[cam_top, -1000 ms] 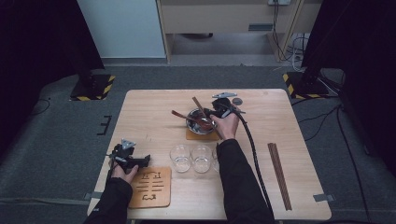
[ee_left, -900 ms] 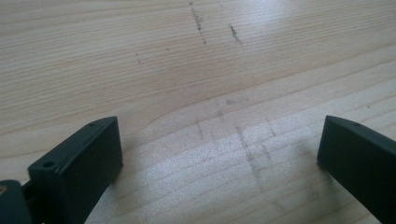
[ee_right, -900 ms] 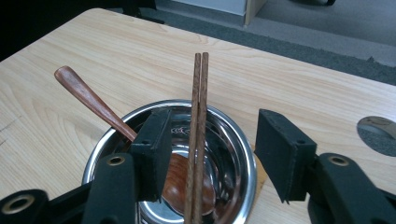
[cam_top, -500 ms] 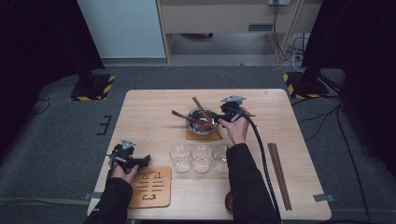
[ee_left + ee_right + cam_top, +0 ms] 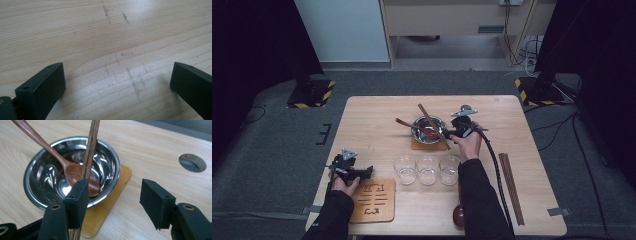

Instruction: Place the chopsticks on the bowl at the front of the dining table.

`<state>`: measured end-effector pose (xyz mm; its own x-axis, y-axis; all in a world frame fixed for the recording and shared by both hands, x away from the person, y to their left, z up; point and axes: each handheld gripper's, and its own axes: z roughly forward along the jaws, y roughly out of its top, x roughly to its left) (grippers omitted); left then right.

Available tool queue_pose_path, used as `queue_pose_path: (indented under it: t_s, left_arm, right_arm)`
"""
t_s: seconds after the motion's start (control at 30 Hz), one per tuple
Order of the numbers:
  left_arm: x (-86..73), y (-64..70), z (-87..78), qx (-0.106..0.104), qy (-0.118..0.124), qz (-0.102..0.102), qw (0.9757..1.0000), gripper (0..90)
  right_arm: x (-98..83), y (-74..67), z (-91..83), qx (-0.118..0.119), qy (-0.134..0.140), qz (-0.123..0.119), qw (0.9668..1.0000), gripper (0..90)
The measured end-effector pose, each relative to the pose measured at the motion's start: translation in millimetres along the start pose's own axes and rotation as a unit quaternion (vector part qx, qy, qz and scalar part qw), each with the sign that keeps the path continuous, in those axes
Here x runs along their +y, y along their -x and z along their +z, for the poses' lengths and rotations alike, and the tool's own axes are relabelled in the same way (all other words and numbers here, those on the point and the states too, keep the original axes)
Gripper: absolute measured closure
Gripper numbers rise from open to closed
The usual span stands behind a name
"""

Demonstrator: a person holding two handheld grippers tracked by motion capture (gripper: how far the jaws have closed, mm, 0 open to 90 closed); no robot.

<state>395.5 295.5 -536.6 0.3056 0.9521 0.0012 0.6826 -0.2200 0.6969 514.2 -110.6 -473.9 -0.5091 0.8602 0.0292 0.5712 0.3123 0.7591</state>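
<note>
A steel bowl (image 5: 422, 134) stands on a wooden coaster (image 5: 419, 146) at the table's middle, with a brown spoon (image 5: 403, 122) resting in it and a pair of chopsticks (image 5: 428, 116) laid across its rim. My right gripper (image 5: 450, 134) sits just right of the bowl. In the right gripper view, my right gripper (image 5: 115, 192) is open after its jaws have just been opening, and nothing lies between them. The chopsticks (image 5: 91, 145) run past the outside of the left jaw, over the spoon (image 5: 75, 173) and bowl (image 5: 110, 165). My left gripper (image 5: 364, 173) (image 5: 117, 80) rests open on bare wood.
Three empty glasses (image 5: 428, 169) stand in a row in front of the bowl. A carved wooden trivet (image 5: 373, 200) lies near the left hand. A second spoon (image 5: 458, 215) and another pair of chopsticks (image 5: 511, 187) lie front right. A round hole (image 5: 192, 162) marks the tabletop (image 5: 372, 120).
My right gripper has slid a little right and toward the person, away from the bowl, with its jaws wider. The chopsticks stay across the bowl. The left hand has kept still.
</note>
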Motion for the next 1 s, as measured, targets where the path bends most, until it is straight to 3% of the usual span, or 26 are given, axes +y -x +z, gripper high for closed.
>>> queue_pose_path:
  t_s: [0.4,1.0]
  left_arm:
    - [0.0,0.0,0.0,0.0,0.0,0.0,1.0,0.0]
    - [0.0,0.0,0.0,0.0,0.0,0.0,1.0,0.0]
  right_arm:
    - [-4.9,-1.5,6.3,-0.005,-0.018,-0.007,0.9998,39.0]
    - [-8.0,-6.7,7.0,0.007,-0.024,-0.018,0.9995,38.3]
